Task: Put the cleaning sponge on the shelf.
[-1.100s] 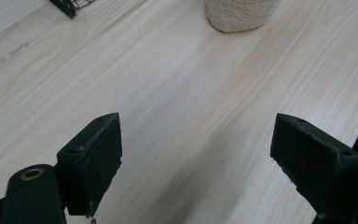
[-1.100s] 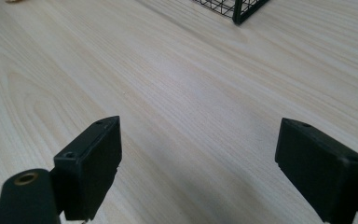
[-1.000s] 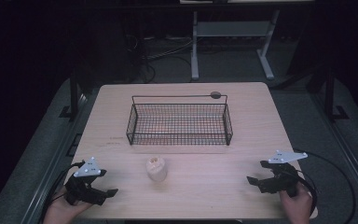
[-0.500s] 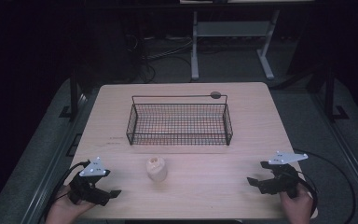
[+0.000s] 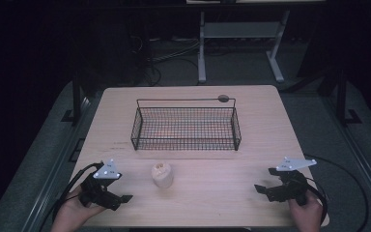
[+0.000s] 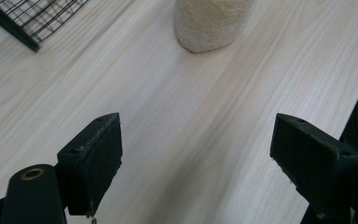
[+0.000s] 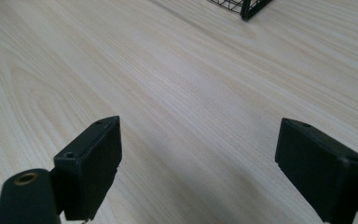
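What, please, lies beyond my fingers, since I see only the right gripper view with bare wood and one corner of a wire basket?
Observer: A small cream-coloured roll stands on the table between the two grippers, nearer the left gripper.
Operator: Is the left gripper open, and is it aimed at that roll?
Observer: Its fingers are wide apart with nothing between them, and the roll sits ahead of them, untouched.
Operator: Is there anything in the basket?
Observer: From the high view the basket looks empty; bare wood shows through its mesh.
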`<move>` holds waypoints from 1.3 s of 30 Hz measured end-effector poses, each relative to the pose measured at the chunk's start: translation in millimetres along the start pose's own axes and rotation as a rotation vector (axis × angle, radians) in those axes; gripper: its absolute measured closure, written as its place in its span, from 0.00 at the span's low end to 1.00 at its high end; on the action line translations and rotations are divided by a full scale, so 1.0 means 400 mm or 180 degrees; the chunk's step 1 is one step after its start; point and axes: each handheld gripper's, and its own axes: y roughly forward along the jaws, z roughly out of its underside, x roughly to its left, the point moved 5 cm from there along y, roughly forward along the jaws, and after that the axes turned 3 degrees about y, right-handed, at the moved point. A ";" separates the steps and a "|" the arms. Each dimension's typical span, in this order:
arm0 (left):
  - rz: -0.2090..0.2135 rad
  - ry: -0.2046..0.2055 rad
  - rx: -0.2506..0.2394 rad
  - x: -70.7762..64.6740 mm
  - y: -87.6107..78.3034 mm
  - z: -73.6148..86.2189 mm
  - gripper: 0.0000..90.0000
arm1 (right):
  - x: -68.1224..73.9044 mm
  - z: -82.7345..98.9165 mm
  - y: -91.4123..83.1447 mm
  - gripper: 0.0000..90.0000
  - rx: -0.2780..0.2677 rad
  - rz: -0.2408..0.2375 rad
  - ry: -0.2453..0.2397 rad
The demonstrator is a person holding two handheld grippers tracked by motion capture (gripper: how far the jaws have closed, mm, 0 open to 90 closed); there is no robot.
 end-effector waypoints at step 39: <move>0.0139 0.0431 0.0243 -0.018 0.041 -0.167 0.18 | 0.008 -0.002 0.001 0.16 0.0006 -0.0020 -0.0038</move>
